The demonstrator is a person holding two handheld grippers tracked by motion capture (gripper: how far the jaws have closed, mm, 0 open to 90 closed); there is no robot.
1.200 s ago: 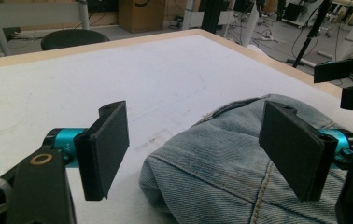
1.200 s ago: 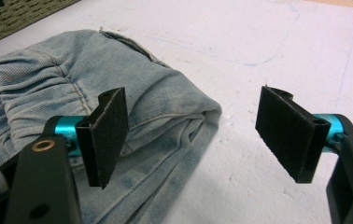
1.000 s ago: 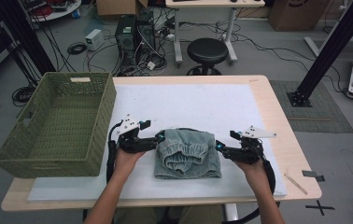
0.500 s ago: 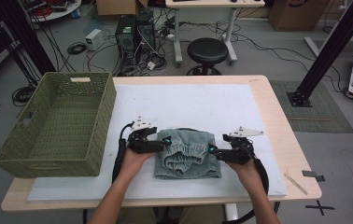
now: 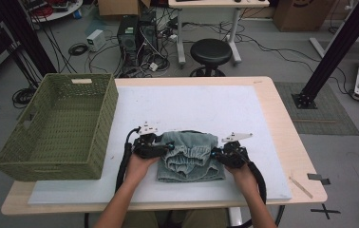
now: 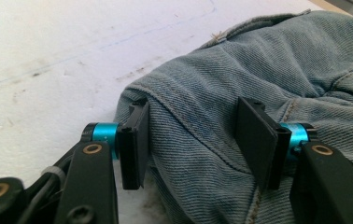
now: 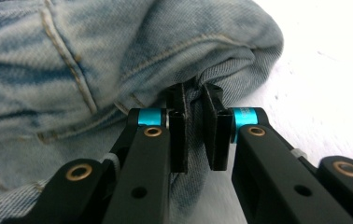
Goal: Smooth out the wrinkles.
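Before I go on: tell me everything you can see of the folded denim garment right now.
The denim garment is light blue, faded, with visible stitched seams and a gathered elastic-looking waistband facing the person. It lies folded into a compact, roughly square bundle on the white mat, right of the green basket and apart from it. The left gripper straddles its left edge with jaws wide open, fabric bulging between them. The right gripper is shut on a fold at its right edge.

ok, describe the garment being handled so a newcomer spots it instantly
On the white mat covering the table, right of the green basket, lies folded denim at the near edge. It's the sole cloth there, pale blue with a gathered waistband, flanked by both tongs.
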